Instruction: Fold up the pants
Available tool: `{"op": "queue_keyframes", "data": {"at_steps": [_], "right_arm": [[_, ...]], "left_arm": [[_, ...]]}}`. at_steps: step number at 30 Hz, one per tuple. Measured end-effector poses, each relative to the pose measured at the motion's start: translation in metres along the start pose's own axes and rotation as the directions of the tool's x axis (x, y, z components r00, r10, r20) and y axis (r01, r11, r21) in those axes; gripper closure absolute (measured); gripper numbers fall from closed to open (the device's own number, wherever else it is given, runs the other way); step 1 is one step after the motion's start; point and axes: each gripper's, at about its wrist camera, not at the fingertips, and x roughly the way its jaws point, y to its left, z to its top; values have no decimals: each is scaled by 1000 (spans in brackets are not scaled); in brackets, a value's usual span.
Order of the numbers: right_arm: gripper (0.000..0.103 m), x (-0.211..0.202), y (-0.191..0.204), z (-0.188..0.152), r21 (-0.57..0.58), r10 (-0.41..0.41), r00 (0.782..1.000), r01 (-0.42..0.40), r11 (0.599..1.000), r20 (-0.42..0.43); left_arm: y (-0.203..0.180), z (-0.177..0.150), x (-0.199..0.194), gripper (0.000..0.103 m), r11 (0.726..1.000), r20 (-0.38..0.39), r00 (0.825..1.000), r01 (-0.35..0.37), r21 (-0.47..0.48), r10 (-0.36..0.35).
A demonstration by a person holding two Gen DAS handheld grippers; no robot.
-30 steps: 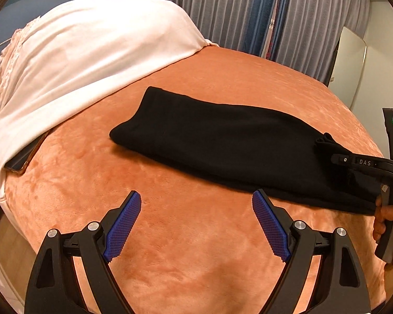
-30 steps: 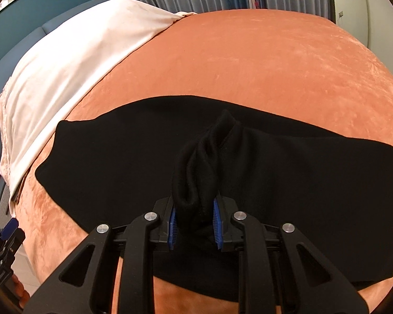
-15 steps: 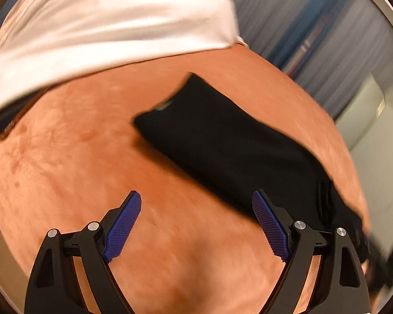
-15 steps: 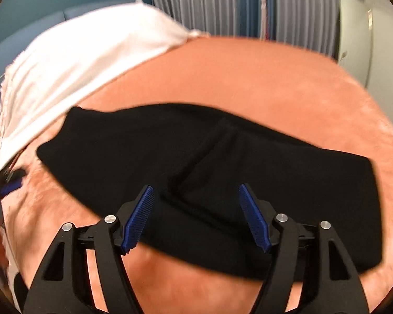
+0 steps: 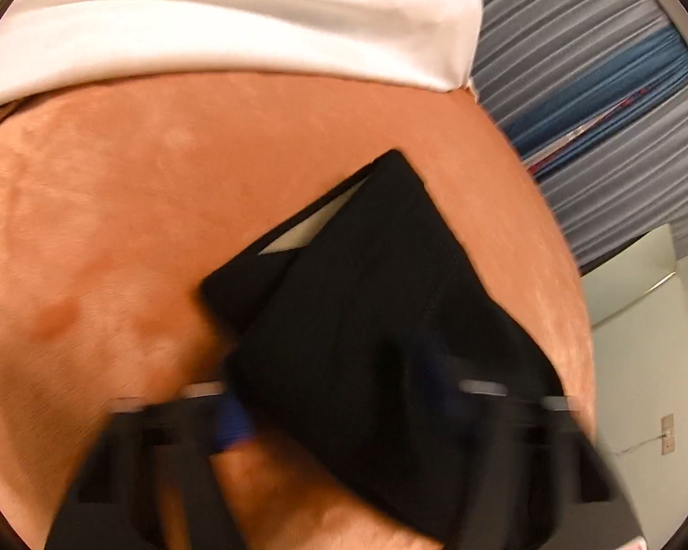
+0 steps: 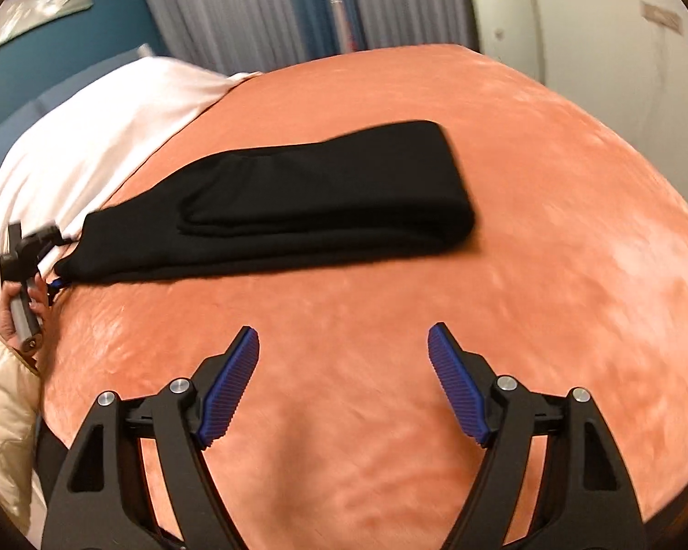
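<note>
Jaws: right gripper gapes empty; left gripper blurred at pants end, grip unclear; next likely clamp, fold over.

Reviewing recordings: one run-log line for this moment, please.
black pants: partly folded on orange blanket | left gripper: at pants end, blurred | right gripper: open, clear of pants

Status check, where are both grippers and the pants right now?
Right gripper open, clear of pants. Left gripper at pants' end, jaws blurred. Pants folded lengthwise on orange blanket. No obstructions.
</note>
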Motion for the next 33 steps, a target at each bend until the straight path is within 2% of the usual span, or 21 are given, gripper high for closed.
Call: {"op": "queue_keyframes", "data": {"at_steps": [2,5,8,10,12,14,15,18,19,21,23,26,28,29,30,31,32,33], "right_arm": [[29,-6,-8,-3,21,-9,1000,9,1000,7],[28,-12,-12,-2,28,-17,1000,16,999,19],[27,-19,-22,-2,43,-10,1000,9,999,26],[27,-21,-30,-3,67,7,999,-9,998,31],[27,-24,-38,-4,90,32,999,-35,995,35],[25,-29,-49,-6,115,61,997,-65,991,40],[25,-32,-53,-8,127,69,996,-75,989,49],[25,-43,-70,-13,153,82,994,-94,984,78],[24,-46,-78,-15,159,85,993,-98,982,84],[24,-51,-92,-17,173,97,992,-110,979,81],[24,-56,-106,-19,191,110,990,-125,974,90],[24,-65,-127,-21,206,116,988,-136,969,105],[24,-69,-140,-23,212,113,987,-136,968,115],[23,-71,-146,-24,215,115,986,-139,967,119],[23,-72,-150,-25,218,117,986,-141,966,121],[23,-73,-155,-26,221,117,985,-142,965,124],[23,-74,-159,-27,224,119,985,-145,964,126],[23,-74,-164,-28,228,121,984,-148,962,129]], "left_arm": [[-1,2,3,87,1000,6,1000,23,-5,-22],[-24,0,-14,89,999,56,998,22,47,-25],[-80,-9,-50,89,980,131,989,46,195,-73],[-128,-23,-75,89,949,154,979,81,304,-133],[-181,-44,-94,89,905,159,970,105,411,-185],[-233,-68,-102,89,854,131,963,140,501,-235],[-263,-90,-105,89,817,109,962,151,557,-252],[-322,-148,-101,89,728,79,962,142,671,-261],[-342,-176,-95,88,688,62,965,137,712,-256],[-371,-226,-73,88,630,-6,974,152,761,-227],[-383,-264,-48,87,605,-79,980,174,777,-181],[-389,-318,6,86,597,-160,986,161,786,-56],[-386,-344,39,83,585,-161,986,111,804,34],[-385,-357,47,79,565,-120,991,64,823,62],[-383,-366,46,79,539,-64,996,22,842,60],[-387,-373,43,72,510,-20,998,-14,860,61],[-391,-382,39,50,481,7,998,-37,876,65],[-391,-389,31,40,475,17,998,-42,879,56]]}}
